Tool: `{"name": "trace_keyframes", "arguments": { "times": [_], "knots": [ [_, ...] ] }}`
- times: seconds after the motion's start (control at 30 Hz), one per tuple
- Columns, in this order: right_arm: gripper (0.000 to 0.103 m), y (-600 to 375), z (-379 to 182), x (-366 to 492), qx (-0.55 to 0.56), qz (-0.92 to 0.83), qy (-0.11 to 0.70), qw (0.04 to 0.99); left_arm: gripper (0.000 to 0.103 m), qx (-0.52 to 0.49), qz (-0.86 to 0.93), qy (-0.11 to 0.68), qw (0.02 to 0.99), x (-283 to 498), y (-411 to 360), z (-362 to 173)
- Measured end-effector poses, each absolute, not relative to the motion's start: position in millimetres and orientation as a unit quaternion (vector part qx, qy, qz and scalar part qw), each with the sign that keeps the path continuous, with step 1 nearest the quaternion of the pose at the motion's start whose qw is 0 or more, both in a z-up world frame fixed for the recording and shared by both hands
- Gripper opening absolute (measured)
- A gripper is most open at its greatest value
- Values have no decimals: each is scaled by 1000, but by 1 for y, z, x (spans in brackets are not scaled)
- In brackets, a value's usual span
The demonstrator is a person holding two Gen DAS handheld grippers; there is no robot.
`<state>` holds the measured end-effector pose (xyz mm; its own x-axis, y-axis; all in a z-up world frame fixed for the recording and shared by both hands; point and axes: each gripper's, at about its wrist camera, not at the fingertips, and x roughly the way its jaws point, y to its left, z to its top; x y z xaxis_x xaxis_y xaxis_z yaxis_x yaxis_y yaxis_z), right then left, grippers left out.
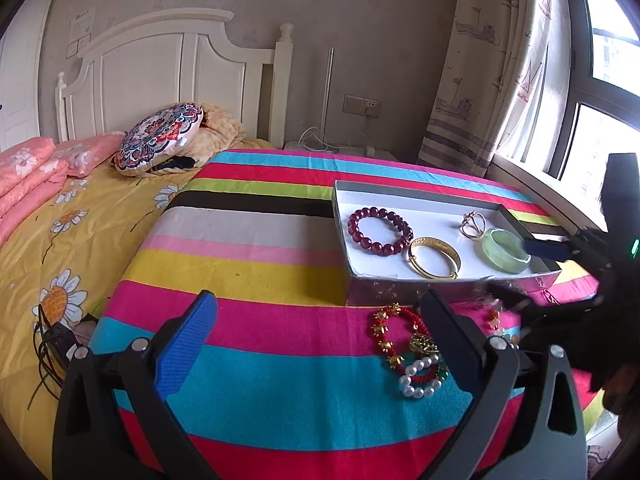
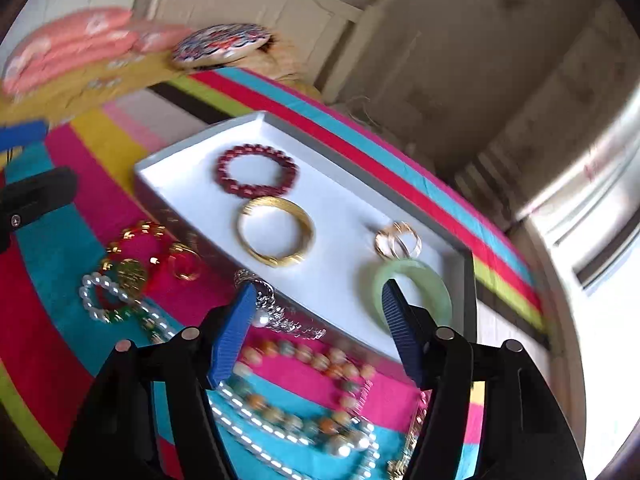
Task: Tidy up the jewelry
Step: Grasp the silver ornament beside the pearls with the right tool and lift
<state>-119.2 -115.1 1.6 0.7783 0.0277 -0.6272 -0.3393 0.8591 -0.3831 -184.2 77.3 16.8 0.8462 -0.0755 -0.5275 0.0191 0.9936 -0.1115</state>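
One box (image 2: 160, 168) holding four pieces: one red bead bracelet (image 2: 258, 175), one gold bangle (image 2: 276, 231), one gold ring (image 2: 398, 240), one green bangle (image 2: 416, 292).

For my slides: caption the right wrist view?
Open right gripper above green bangle in white tray; beaded necklaces wait outside.

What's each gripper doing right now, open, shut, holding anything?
Left gripper: open, nothing between its fingers, over the striped cloth.
Right gripper: open, holding nothing, one finger in front of the green jade bangle in the tray.

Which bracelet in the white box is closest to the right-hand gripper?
The pale green jade bangle; the right gripper stands open beside it, while the others lie farther back.
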Motion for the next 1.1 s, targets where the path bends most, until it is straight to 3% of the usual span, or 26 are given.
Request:
{"name": "trace_keyframes", "arguments": {
  "times": [0.27, 0.63, 0.83, 0.93, 1.03, 1.1],
  "knots": [
    [56, -185, 16, -135, -104, 172, 328, 923, 101, -53, -29, 279, 958, -184, 76, 16],
    [56, -138, -4, -150, -187, 227, 313, 903, 101, -54, -37, 286, 956, -181, 77, 14],
    [42, -113, -11, -137, -296, 271, 299, 866, 101, -54, -45, 294, 953, -178, 75, 12],
    [30, -114, -7, -132, -314, 283, 308, 852, 101, -56, -47, 296, 952, -178, 75, 11],
    [28, -121, -5, -135, -331, 302, 304, 841, 101, -59, -57, 300, 950, -177, 76, 11],
    [18, -129, -2, -137, -323, 312, 308, 839, 101, -61, -56, 305, 949, -176, 76, 10]
  ]
}}
